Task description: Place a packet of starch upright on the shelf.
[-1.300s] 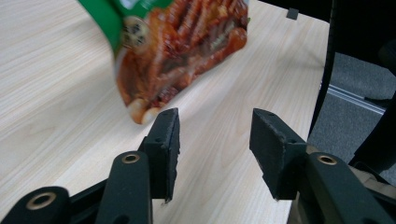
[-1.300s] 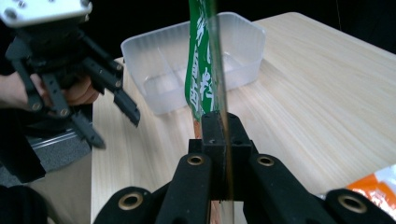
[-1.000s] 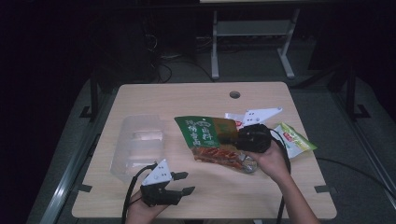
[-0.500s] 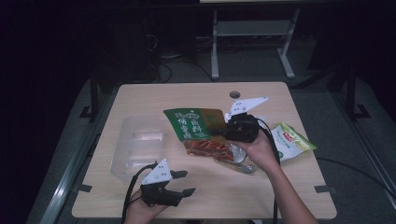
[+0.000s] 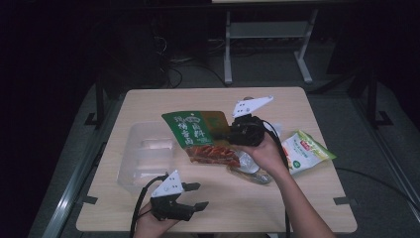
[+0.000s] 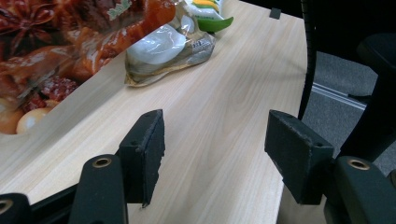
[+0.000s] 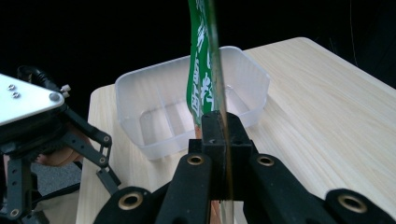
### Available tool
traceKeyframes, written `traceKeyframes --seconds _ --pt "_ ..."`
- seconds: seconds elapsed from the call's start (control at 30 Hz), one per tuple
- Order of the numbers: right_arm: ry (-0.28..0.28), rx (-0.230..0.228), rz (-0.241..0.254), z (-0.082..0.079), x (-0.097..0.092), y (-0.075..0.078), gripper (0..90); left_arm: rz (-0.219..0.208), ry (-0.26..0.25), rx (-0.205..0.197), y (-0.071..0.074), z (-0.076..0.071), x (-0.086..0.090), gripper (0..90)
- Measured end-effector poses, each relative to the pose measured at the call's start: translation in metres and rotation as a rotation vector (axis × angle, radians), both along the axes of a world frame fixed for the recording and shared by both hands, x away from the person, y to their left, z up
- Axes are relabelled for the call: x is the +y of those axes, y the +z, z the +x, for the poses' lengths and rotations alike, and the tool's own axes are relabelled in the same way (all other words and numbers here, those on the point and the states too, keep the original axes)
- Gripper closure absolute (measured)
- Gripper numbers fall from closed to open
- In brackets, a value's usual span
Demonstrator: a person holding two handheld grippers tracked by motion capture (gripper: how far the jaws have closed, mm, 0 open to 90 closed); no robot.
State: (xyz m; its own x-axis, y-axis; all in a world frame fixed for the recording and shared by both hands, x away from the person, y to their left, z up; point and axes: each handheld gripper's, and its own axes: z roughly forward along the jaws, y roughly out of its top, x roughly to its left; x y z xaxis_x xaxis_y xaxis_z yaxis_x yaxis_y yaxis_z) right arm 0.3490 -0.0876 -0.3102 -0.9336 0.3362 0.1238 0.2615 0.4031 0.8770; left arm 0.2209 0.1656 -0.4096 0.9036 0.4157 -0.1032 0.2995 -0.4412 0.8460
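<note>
My right gripper point(image 5: 232, 133) is shut on the edge of a green-and-red snack packet point(image 5: 200, 138) and holds it in the air just right of the clear plastic tray point(image 5: 143, 156). In the right gripper view the packet point(image 7: 203, 70) stands edge-on between the closed jaws of the right gripper point(image 7: 219, 128), with the tray point(image 7: 154, 107) behind it. My left gripper point(image 5: 195, 196) rests near the table's front edge; its jaws have just been opening and nothing is between them. The left gripper point(image 6: 215, 144) shows bare tabletop between its pads.
A clear packet with pale contents point(image 5: 250, 169) lies under my right hand. A green-and-yellow packet point(image 5: 307, 151) lies at the table's right side. The left gripper view shows the clear packet point(image 6: 163, 51) ahead. The table edge point(image 6: 280, 186) is close on the right.
My right gripper has carried the green-and-red packet left and slightly up, toward the tray. The left gripper has stayed in place with its jaws a little wider.
</note>
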Motion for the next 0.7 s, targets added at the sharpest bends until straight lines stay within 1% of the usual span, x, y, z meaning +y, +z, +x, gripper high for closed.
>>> traceKeyframes --seconds 0.03,0.1,0.17,0.2,0.27,0.3,0.37,0.4,0.43,0.47,0.53,0.57,0.6,0.63,0.67,0.7 --pt "0.004 -0.002 -0.002 0.001 0.001 0.001 89.8 0.002 -0.007 -0.004 0.001 -0.001 0.000 37.5" --pt "0.003 -0.002 0.002 0.001 0.003 0.002 89.7 -0.001 -0.004 -0.003 0.001 -0.002 0.000 37.6" --pt "0.006 -0.003 0.001 0.004 0.009 0.005 89.8 0.006 -0.009 -0.008 0.001 -0.003 0.000 37.3" --pt "0.009 -0.014 0.001 0.005 0.011 0.006 89.8 0.008 -0.012 -0.011 0.002 -0.003 0.001 37.3" --pt "0.010 -0.009 -0.001 0.006 0.013 0.008 89.8 0.003 -0.011 -0.009 0.002 -0.002 0.001 36.9" --pt "0.015 -0.016 -0.009 0.008 0.019 0.010 89.8 -0.001 -0.012 -0.008 0.003 -0.002 0.002 36.9" --pt "0.017 -0.007 -0.009 0.010 0.025 0.014 89.8 -0.002 -0.011 -0.007 0.004 -0.002 0.003 36.7" --pt "0.019 -0.012 -0.010 0.012 0.028 0.015 89.8 -0.005 -0.010 -0.005 0.004 -0.002 0.003 36.6" --pt "0.017 -0.002 -0.004 0.013 0.032 0.016 89.8 -0.005 -0.010 -0.005 0.004 -0.002 0.003 36.5" --pt "0.025 -0.009 -0.005 0.016 0.035 0.017 89.8 -0.004 -0.011 -0.006 0.004 -0.002 0.003 36.4" --pt "0.028 -0.004 0.001 0.020 0.041 0.018 89.8 0.001 -0.006 -0.010 0.003 -0.002 0.003 35.7" --pt "0.028 -0.004 0.001 0.020 0.041 0.018 89.8 0.001 -0.006 -0.010 0.003 -0.002 0.003 35.1" --pt "0.026 0.001 0.007 0.022 0.047 0.019 89.8 -0.009 -0.002 0.000 0.002 -0.002 0.004 34.9" --pt "0.026 0.001 0.007 0.022 0.047 0.019 89.8 -0.009 -0.002 0.000 0.002 -0.002 0.004 35.0" --pt "0.030 -0.002 0.002 0.025 0.054 0.020 89.8 0.003 -0.003 0.000 0.003 -0.003 0.003 34.8" --pt "0.032 -0.001 -0.003 0.027 0.057 0.021 89.7 0.003 -0.003 0.000 0.003 -0.003 0.003 34.6"
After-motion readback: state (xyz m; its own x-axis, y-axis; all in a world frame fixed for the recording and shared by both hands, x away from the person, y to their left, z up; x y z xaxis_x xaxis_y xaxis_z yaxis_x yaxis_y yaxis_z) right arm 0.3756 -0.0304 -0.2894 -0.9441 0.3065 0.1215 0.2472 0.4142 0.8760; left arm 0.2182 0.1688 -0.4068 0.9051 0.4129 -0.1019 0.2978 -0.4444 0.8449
